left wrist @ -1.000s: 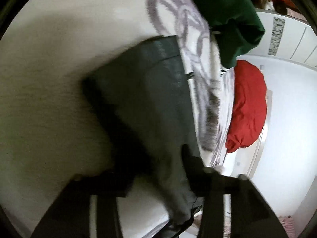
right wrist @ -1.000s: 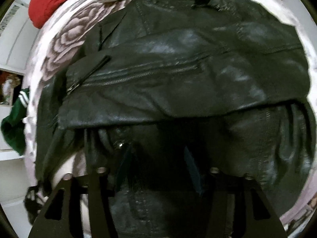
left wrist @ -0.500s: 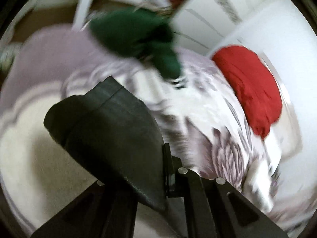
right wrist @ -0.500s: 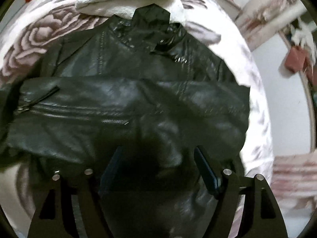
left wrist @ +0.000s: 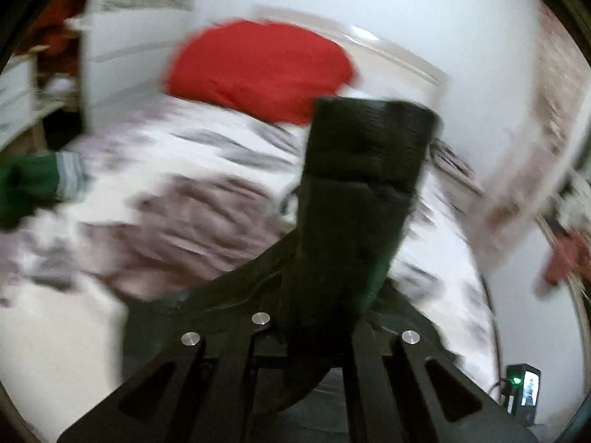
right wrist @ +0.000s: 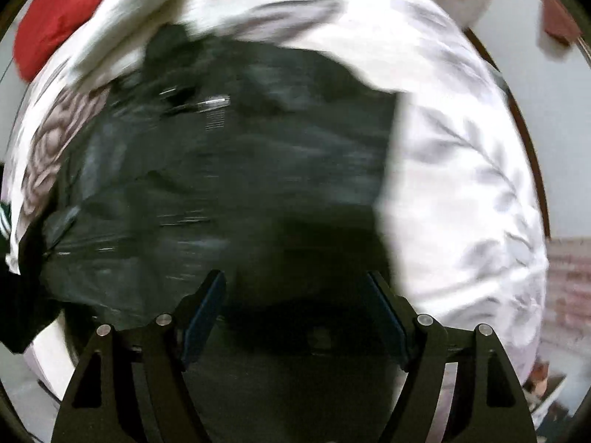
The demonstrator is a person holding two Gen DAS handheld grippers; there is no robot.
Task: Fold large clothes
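1. While your left tongs (left wrist: 317, 317) are clamped on the black jacket sleeve (left wrist: 365, 184), it stands raised above the bed (left wrist: 177, 199).
2. Your right tongs (right wrist: 295, 317) gape wide, gripping nothing, over the black jacket (right wrist: 229, 170) lying on the bed.

The right hand-held gripper (right wrist: 295, 317) points down at a black leather jacket (right wrist: 229, 170) spread on a bed with a white floral cover (right wrist: 461, 155). Its jaws stand wide apart, having just been opening, with only jacket below them and nothing gripped. A red pillow (right wrist: 59, 18) lies at the upper left. The view is blurred.
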